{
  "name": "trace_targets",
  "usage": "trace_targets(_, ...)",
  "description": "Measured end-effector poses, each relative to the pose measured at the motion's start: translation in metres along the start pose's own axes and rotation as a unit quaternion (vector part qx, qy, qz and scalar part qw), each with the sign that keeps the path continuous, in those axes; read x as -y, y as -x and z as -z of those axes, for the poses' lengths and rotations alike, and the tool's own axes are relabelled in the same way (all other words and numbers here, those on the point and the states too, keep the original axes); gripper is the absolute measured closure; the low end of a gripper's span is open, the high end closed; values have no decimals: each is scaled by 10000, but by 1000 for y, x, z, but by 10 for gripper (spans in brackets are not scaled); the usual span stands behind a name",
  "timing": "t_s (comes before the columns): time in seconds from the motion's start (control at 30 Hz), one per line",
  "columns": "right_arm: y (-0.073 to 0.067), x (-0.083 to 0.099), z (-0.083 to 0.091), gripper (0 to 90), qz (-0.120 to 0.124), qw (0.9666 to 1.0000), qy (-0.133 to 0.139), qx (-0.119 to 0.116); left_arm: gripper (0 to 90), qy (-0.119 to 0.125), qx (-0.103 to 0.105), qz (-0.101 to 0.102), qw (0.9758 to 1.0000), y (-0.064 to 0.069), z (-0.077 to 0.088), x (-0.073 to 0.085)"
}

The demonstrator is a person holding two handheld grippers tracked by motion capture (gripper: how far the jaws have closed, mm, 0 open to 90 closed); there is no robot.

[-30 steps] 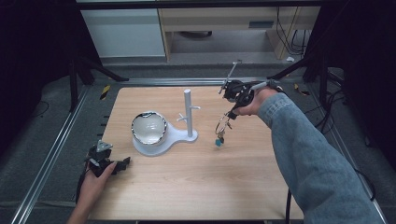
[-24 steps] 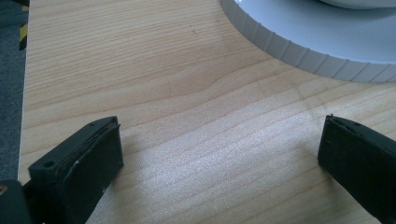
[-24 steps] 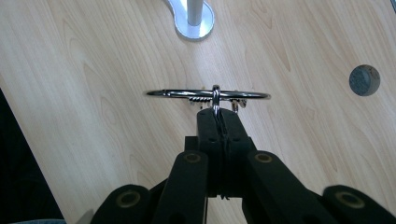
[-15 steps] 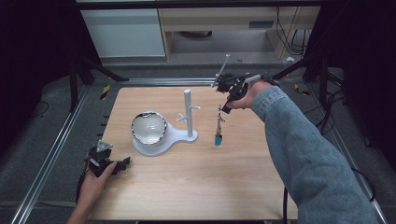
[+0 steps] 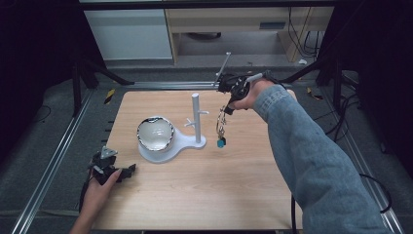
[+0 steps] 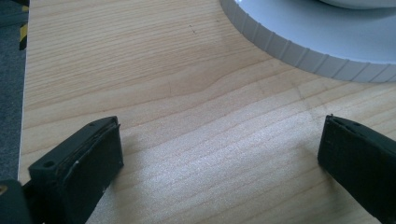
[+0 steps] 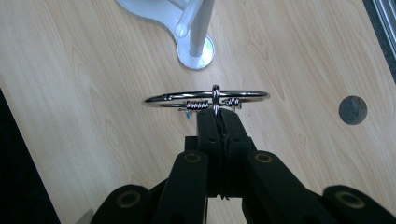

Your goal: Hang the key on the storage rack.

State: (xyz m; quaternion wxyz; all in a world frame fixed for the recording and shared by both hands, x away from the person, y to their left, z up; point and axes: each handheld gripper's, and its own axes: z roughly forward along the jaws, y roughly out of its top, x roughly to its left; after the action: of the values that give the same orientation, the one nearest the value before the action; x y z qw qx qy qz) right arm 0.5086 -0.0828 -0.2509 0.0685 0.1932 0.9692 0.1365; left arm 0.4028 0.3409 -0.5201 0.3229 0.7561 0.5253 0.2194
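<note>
My right gripper (image 5: 228, 108) is shut on a bunch of keys (image 5: 221, 127) that hangs below it with a teal tag at the bottom, above the table just right of the white stand's post (image 5: 196, 117). Seen from the right gripper view, the closed jaws pinch the silver key ring (image 7: 208, 99) edge-on, and the post's foot (image 7: 198, 49) lies beyond it. The left gripper (image 5: 122, 173) rests low at the table's front left, open with bare wood between its fingers (image 6: 79, 163). A shiny bowl (image 5: 155, 133) sits on the stand's round base (image 5: 165, 152).
The stand's ribbed white base edge (image 6: 299, 51) lies just ahead of the left gripper. A round hole (image 7: 352, 109) is cut in the wooden tabletop (image 5: 204, 190). Metal rails (image 5: 53, 156) run along the table's sides.
The right gripper has risen and shifted left toward the stand's post, carrying the keys up off the table so they now hang free. The left hand has stayed put.
</note>
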Motion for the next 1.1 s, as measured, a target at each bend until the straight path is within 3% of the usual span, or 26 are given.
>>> trace_targets(0.67,-1,-28,-7,890,122,9999,-19,-54,0,0,-1,2,10000,0,0,0)
trace_targets(1.1,1,-35,-11,890,126,9998,11,-124,0,0,-1,1,10000,0,0,0)
